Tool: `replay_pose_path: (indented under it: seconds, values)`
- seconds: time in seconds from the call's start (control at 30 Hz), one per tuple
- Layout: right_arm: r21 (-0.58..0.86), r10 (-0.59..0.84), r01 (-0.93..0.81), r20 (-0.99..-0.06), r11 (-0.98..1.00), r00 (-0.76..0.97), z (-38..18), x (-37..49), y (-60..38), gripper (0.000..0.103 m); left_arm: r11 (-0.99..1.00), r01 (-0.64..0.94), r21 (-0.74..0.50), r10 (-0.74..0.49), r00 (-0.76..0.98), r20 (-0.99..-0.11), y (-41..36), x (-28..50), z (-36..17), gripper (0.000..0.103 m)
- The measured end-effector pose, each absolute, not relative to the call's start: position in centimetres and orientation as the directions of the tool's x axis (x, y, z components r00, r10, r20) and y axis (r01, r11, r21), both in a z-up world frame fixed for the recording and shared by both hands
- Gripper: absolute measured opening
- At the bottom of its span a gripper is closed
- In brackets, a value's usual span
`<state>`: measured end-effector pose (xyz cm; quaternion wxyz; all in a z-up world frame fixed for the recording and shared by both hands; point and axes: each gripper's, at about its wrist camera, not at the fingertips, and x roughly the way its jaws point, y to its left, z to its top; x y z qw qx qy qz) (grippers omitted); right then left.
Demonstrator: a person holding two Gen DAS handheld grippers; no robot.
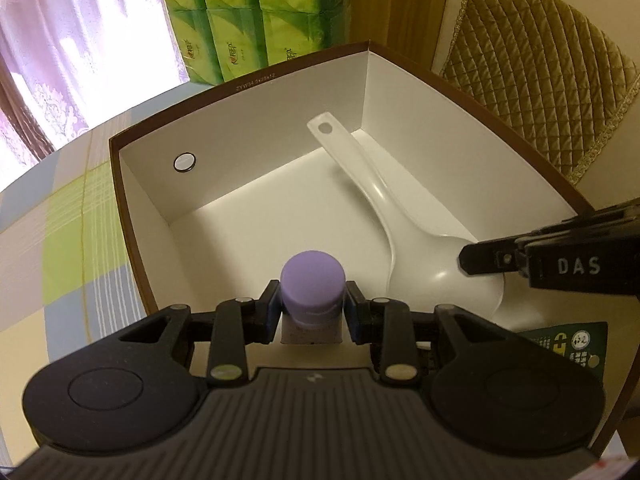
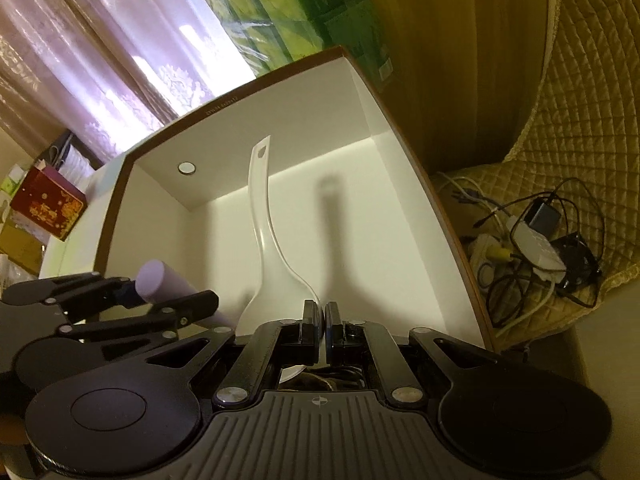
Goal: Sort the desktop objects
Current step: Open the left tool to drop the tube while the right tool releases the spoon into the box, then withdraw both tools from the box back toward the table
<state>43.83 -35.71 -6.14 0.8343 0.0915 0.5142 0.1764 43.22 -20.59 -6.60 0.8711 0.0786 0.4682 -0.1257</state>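
Note:
A brown box (image 1: 256, 80) with white inner walls stands on the table. Inside it a white rice spoon (image 1: 372, 184) lies with its handle leaning into the far corner. My right gripper (image 2: 323, 314) is shut on the rim of the spoon's bowl (image 2: 276, 304); in the left wrist view the same right gripper (image 1: 470, 258) comes in from the right over the bowl. My left gripper (image 1: 313, 308) is shut on a tube with a purple cap (image 1: 313, 280), held above the box's near left part. In the right wrist view, the purple tube (image 2: 160, 280) pokes out between the left gripper's fingers (image 2: 200, 300).
Green tissue packs (image 1: 240, 20) are stacked behind the box. A quilted chair cushion (image 1: 540, 72) stands to the right, with cables and a power strip (image 2: 532, 244) on the seat. A checked tablecloth (image 1: 72, 216) lies left of the box. A red carton (image 2: 48, 208) sits far left.

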Motion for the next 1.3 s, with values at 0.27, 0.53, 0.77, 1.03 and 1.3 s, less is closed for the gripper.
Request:
replay_pose_path:
  seconds: [0.27,0.53,0.77,1.03,1.3]
  values:
    - [0.319,0.377,-0.206,-0.826,0.925,0.419,-6.2,43.8,-35.8,0.003,0.949,0.315,0.016,-0.164,0.538,-0.827,-21.0,42.9,-6.3,0.048]
    - [0.343,0.431,-0.270,-0.799,0.900,0.419,-4.7,42.1,-36.2,0.046,0.948,0.319,-0.011,-0.193,0.545,-0.816,-20.4,41.3,-5.4,0.064]
    - [0.355,0.475,-0.332,-0.766,0.874,0.433,-2.5,39.2,-36.2,0.086,0.953,0.301,-0.020,-0.196,0.566,-0.801,-19.7,38.4,-3.8,0.074]
    - [0.357,0.498,-0.356,-0.715,0.863,0.490,0.2,35.8,-36.6,0.101,0.972,0.233,-0.036,-0.176,0.618,-0.766,-18.2,34.0,-1.1,0.086]
    - [0.229,0.421,-0.379,-0.709,0.897,0.567,0.7,31.3,-35.2,0.101,0.986,0.164,-0.030,-0.133,0.665,-0.735,-16.2,29.0,1.3,0.100]
